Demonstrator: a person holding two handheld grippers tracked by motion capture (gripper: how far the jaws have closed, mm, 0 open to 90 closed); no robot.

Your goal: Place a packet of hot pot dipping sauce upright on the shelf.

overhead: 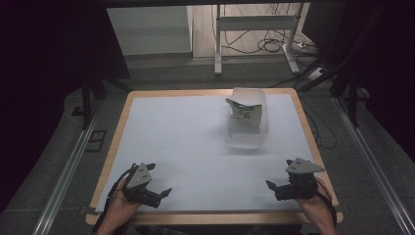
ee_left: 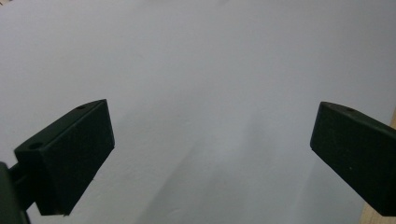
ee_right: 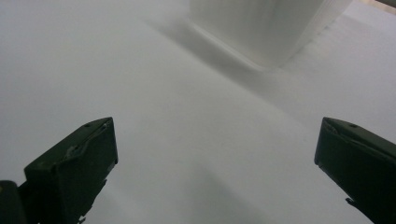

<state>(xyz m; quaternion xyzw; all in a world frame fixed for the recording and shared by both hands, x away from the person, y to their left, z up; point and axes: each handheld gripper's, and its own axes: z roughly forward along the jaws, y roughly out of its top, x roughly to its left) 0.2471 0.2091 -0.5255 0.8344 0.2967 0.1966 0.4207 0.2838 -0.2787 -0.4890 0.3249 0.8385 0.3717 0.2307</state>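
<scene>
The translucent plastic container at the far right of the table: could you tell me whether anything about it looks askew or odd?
The translucent plastic container sits squarely on the white table cover, nothing spilled. The one oddity is a crumpled dark-edged packet with markings, tilted inside it and poking above the rim. Both hand-held grippers rest open near the front edge, well apart from it.

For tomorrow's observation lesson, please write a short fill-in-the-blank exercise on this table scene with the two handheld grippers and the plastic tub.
1. The clear plastic tub stands nearer the ____ gripper.
2. Both grippers' jaws stand ____, the left gripper included.
3. A crumpled dark-edged paper piece lies ____ the tub.
4. The white sheet covers a ____ table.

Missing words: right; open; inside; wooden
</scene>
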